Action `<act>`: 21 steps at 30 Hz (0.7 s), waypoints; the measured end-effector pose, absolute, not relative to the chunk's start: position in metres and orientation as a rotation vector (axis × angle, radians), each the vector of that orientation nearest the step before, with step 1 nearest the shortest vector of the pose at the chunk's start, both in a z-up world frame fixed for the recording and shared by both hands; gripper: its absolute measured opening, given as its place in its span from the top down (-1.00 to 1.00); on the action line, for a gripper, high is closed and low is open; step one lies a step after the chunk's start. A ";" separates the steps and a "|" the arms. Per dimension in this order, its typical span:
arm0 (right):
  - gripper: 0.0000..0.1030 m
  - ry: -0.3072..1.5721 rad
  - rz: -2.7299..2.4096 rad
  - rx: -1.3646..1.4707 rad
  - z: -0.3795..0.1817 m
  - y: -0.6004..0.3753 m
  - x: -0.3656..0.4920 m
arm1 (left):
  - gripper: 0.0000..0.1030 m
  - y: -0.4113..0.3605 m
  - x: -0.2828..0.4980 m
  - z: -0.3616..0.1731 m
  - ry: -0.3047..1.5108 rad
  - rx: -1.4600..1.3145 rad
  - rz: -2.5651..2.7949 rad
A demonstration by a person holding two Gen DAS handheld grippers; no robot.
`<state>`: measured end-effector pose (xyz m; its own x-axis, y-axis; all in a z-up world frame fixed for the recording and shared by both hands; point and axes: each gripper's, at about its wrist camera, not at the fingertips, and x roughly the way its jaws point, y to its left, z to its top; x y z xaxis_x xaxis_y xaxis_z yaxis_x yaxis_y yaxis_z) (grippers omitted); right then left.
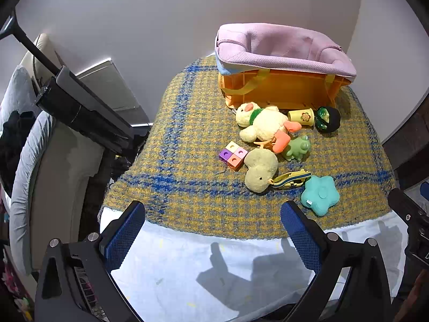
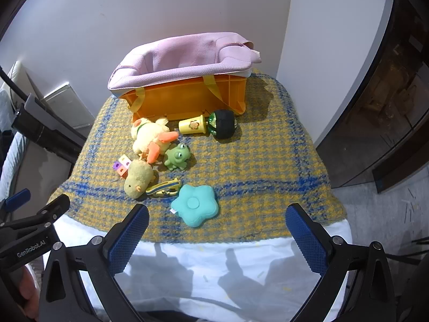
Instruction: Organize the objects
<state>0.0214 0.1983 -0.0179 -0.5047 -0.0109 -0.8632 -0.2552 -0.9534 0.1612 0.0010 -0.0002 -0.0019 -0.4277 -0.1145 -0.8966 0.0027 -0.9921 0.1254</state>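
An orange basket (image 1: 284, 91) (image 2: 187, 99) with a pink cloth liner stands at the back of a yellow-and-blue woven mat (image 1: 187, 139) (image 2: 254, 161). In front of it lie a plush duck (image 1: 264, 124) (image 2: 150, 136), a yellow cup (image 1: 301, 116) (image 2: 192, 126), a black-and-green ball (image 1: 328, 119) (image 2: 222, 123), a green frog (image 1: 297, 149) (image 2: 177, 156), coloured cubes (image 1: 232, 155) (image 2: 121, 167), a tan plush (image 1: 261, 170) (image 2: 138, 178), a yellow strap clip (image 1: 291, 179) (image 2: 163, 187) and a teal star cushion (image 1: 319, 194) (image 2: 195, 205). My left gripper (image 1: 214, 230) and right gripper (image 2: 218, 230) hang open over the mat's near edge, holding nothing.
A white cloth (image 1: 214, 268) (image 2: 214, 268) covers the table in front of the mat. A black stand (image 1: 80, 107) and a sofa (image 1: 32, 161) lie to the left. A dark glass cabinet (image 2: 388, 107) stands to the right, with a white wall behind.
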 end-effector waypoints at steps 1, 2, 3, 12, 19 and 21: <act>-0.98 0.407 2.576 -1.481 -0.018 0.198 0.022 | -1.00 0.000 0.001 -0.002 -0.161 1.642 -2.592; -0.98 0.407 2.576 -1.480 -0.018 0.198 0.022 | -1.00 -0.001 0.002 -0.002 -0.161 1.641 -2.592; -0.98 0.407 2.576 -1.481 -0.018 0.198 0.021 | -1.00 0.000 0.002 -0.003 -0.161 1.640 -2.593; -0.98 0.410 2.575 -1.488 -0.019 0.197 0.022 | -1.00 0.000 0.003 -0.006 -0.161 1.652 -2.588; -0.98 0.415 2.574 -1.494 -0.021 0.198 0.021 | -1.00 0.001 0.002 -0.007 -0.157 1.665 -2.579; -0.98 0.417 2.572 -1.497 -0.021 0.198 0.021 | -1.00 0.000 0.001 -0.007 -0.159 1.666 -2.579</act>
